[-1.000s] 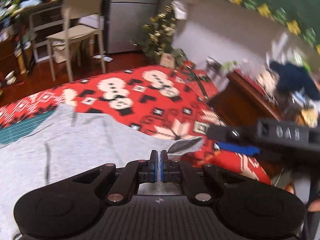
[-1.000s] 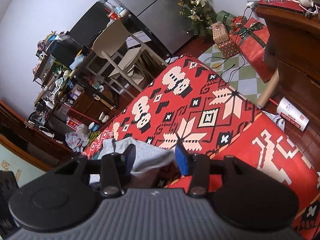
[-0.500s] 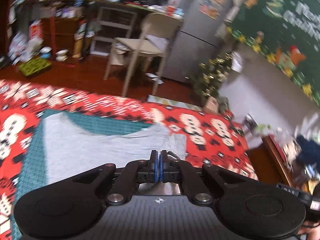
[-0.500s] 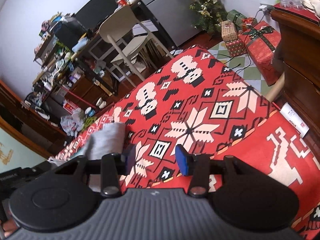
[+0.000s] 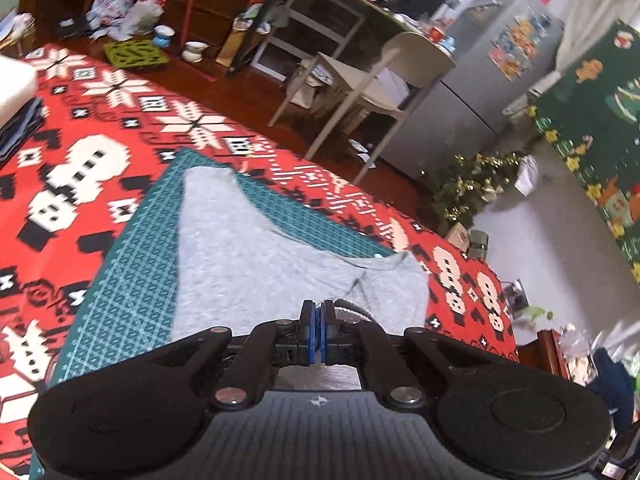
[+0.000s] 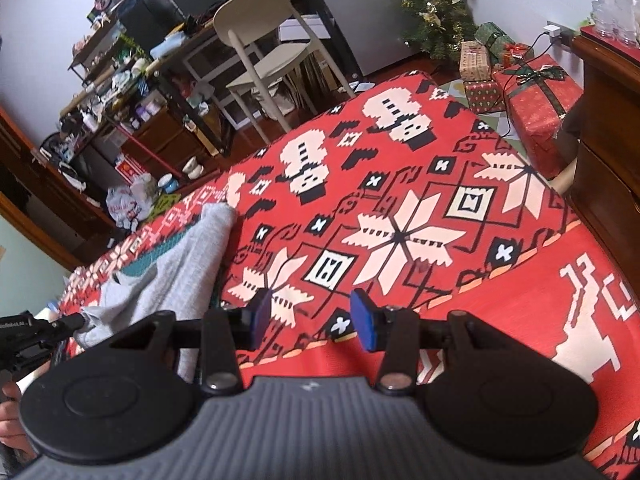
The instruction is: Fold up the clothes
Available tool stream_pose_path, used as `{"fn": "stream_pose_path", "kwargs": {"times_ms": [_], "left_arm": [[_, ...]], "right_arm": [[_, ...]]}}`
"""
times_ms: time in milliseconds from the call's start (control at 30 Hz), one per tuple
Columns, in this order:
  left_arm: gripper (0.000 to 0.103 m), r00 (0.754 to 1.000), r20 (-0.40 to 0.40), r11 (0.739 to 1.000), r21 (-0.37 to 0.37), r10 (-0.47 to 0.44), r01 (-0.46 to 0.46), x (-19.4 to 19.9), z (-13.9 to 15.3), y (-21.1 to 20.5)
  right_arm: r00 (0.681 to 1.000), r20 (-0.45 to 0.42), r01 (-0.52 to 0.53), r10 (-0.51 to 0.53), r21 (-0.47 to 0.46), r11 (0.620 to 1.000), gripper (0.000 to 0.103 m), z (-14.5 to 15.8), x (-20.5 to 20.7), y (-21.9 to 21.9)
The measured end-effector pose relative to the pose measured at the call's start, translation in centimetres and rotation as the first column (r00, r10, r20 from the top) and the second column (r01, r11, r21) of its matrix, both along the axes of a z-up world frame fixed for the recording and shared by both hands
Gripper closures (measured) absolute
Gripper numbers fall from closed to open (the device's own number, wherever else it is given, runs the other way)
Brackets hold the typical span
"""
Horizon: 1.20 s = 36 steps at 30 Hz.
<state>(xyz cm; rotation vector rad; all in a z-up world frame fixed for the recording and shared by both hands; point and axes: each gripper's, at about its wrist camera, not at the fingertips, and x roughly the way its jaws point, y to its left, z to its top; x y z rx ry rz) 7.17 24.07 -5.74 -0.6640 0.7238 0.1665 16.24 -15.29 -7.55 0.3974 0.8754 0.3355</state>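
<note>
A grey garment [image 5: 256, 264] lies spread over a green grid mat [image 5: 132, 280] on the red patterned bedspread [image 5: 80, 184]. My left gripper [image 5: 318, 334] is shut on the garment's near edge, with grey cloth and a ribbed hem bunched just past the blue pads. In the right wrist view the same grey garment [image 6: 184, 268] rises at the left, pulled up toward the left gripper's black body [image 6: 36, 330]. My right gripper [image 6: 316, 320] hovers open over the bedspread [image 6: 400, 216] with nothing between its fingers.
Folded dark and white clothes [image 5: 16, 104] sit at the bed's far left. A cream chair [image 5: 368, 84], cluttered shelves [image 6: 132, 80], a small Christmas tree [image 6: 432, 4] and wrapped gifts [image 6: 532, 96] stand beyond the bed. A wooden dresser [image 6: 608, 128] is on the right.
My left gripper has carried the grey garment's edge leftward and the view has swung over the green mat. The garment has slid away from my right gripper, which stays open.
</note>
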Motion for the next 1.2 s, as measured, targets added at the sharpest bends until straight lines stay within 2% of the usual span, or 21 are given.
{"fn": "stream_pose_path", "kwargs": {"times_ms": [267,433,533,600,733,800,867,933,1067,1200], "left_arm": [[0.1,0.999,-0.008,0.998,-0.047,0.049,-0.049,-1.6,-0.7,1.5],[0.099,0.996,-0.084,0.997,-0.064,0.035,-0.04,-1.0,-2.2,2.0],[0.098,0.991,-0.118,0.997,-0.05,0.056,-0.063,-1.3,-2.6,2.6],[0.097,0.991,-0.118,0.997,-0.047,0.058,-0.064,-1.8,-2.5,3.1],[0.096,0.996,-0.09,1.0,-0.015,-0.006,0.005,-3.5,-1.1,2.9],[0.084,0.995,-0.068,0.997,0.028,-0.073,0.075,-4.1,-0.7,2.1],[0.077,0.988,-0.032,0.985,0.081,-0.152,0.154,-4.3,-0.6,1.1],[0.074,0.973,-0.008,0.962,0.151,-0.229,0.227,-4.6,-0.9,0.0],[0.072,0.951,-0.028,0.882,0.366,-0.308,0.297,-4.4,-1.9,-2.2],[0.072,0.935,-0.036,0.838,0.434,-0.352,0.332,-3.8,-3.1,-2.2]], "right_arm": [[0.999,-0.005,-0.037,0.036,-0.036,0.999,0.054,-0.3,0.1,1.2],[0.999,-0.001,-0.043,0.043,-0.041,0.998,0.052,-0.2,0.0,1.3],[0.999,-0.002,-0.052,0.052,-0.047,0.998,0.051,-0.3,0.1,1.5],[0.998,-0.004,-0.062,0.062,-0.054,0.997,0.05,-0.3,0.1,1.8],[0.994,0.002,-0.109,0.11,-0.074,0.991,0.05,-0.1,-0.4,3.1],[0.989,0.009,-0.143,0.144,-0.078,0.987,0.05,0.2,-0.9,4.2],[0.985,0.014,-0.169,0.17,-0.059,0.984,0.05,0.6,-1.3,5.4],[0.982,0.007,-0.187,0.187,-0.038,0.982,0.05,1.0,-1.4,6.9],[0.977,0.02,-0.211,0.212,-0.059,0.976,0.049,2.1,-1.4,10.1],[0.976,0.028,-0.216,0.216,-0.019,0.976,0.048,2.2,-0.7,12.7]]}}
